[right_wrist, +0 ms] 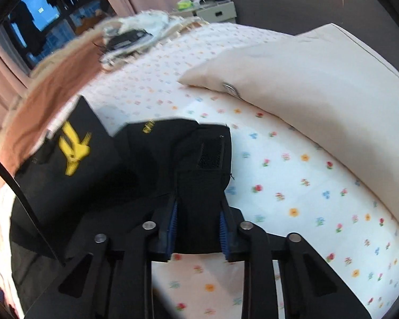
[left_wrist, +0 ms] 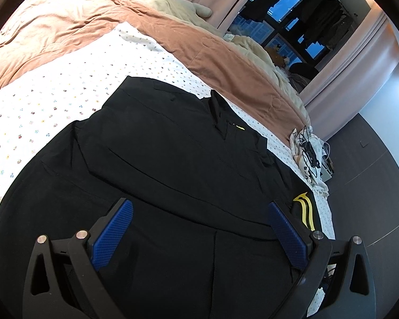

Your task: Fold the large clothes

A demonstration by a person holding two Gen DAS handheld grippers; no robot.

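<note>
A big black jacket with yellow marks (left_wrist: pixel 173 159) was spread flat on a white bed sheet dotted with small flowers (left_wrist: pixel 53 101). A rumpled salmon-pink quilt (left_wrist: pixel 93 26) was pushed back along the far side of the bed, just past the jacket's top edge. A tangle of black cables on a bit of pale cloth (left_wrist: pixel 308 151) was seen at the bed's edge, near the jacket's collar.

The left gripper (left_wrist: pixel 199 210) was held over the lower part of the jacket. Its 2 blue pads (left_wrist: pixel 114 234) were spread wide apart, and no cloth was caught between them.

In the right wrist view, the right gripper (right_wrist: pixel 198 202) was seen at the end of a black sleeve with a rough fastening patch (right_wrist: pixel 210 156). The jaws were drawn in close, and the sleeve's cloth was pinched between the 2 blue pads (right_wrist: pixel 173 220). A big yellow logo (right_wrist: pixel 73 151) was seen on the jacket to the left of the sleeve. A plain cream pillow (right_wrist: pixel 306 79) was laid on the sheet, well apart from the sleeve. A small white cabinet (right_wrist: pixel 218 12) was seen beyond the bed, against the grey wall.
</note>
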